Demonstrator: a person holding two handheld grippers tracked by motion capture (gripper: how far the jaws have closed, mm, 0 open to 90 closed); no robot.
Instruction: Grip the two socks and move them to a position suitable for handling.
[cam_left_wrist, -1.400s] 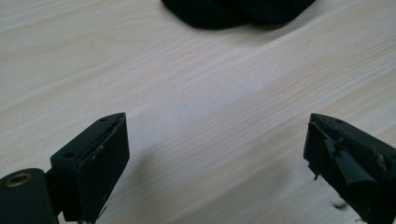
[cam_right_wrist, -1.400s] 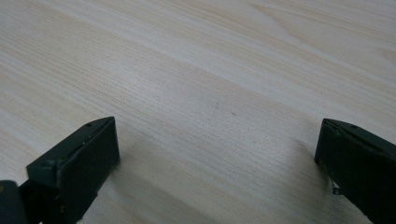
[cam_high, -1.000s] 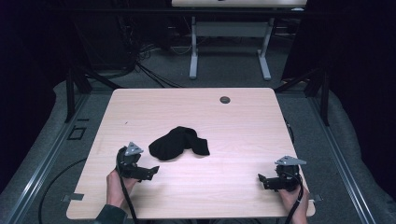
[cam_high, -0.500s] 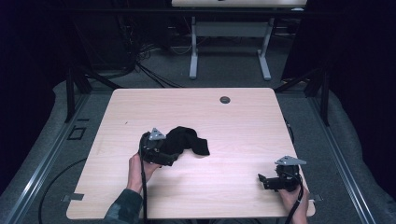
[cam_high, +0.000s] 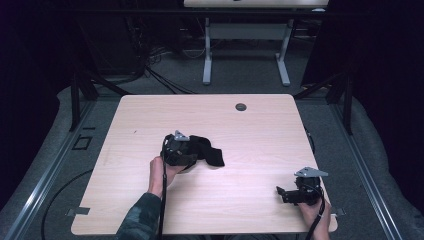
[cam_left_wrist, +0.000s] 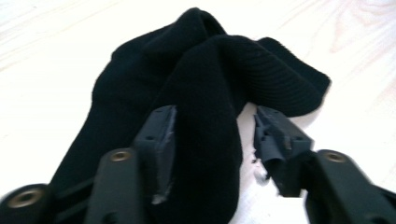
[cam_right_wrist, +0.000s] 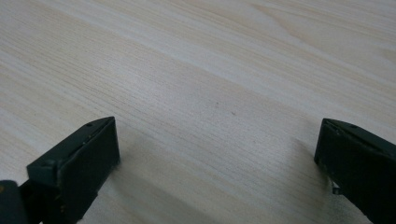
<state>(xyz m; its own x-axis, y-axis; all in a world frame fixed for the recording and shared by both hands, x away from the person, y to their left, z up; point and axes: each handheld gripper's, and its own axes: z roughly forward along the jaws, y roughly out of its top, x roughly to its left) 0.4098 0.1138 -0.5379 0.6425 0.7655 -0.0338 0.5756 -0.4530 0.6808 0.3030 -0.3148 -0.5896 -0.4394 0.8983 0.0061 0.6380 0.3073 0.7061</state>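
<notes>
A crumpled black cloth (cam_high: 209, 151), perhaps a sock, lies near the middle of the light wooden table (cam_high: 145, 115). My left gripper (cam_high: 193, 157) has reached its left end. In the left gripper view a fold of the black cloth (cam_left_wrist: 205, 88) runs between the jaws of the left gripper (cam_left_wrist: 212, 122). The jaws have just been closing: the left pad touches the fabric, while a strip of bare table still shows beside the right one. My right gripper (cam_high: 280, 192) rests near the table's front right corner. The right gripper (cam_right_wrist: 217, 135) is open wide over bare wood.
A dark round grommet (cam_high: 241, 106) sits at the back middle of the table. Beyond the table stand the white legs of another desk (cam_high: 207, 60), with cables on the floor (cam_high: 165, 80). Metal rails run along both sides.
My left gripper has travelled right and forward from the table's front left to the cloth, and its jaws have narrowed around a fold. The right gripper has stayed put.
</notes>
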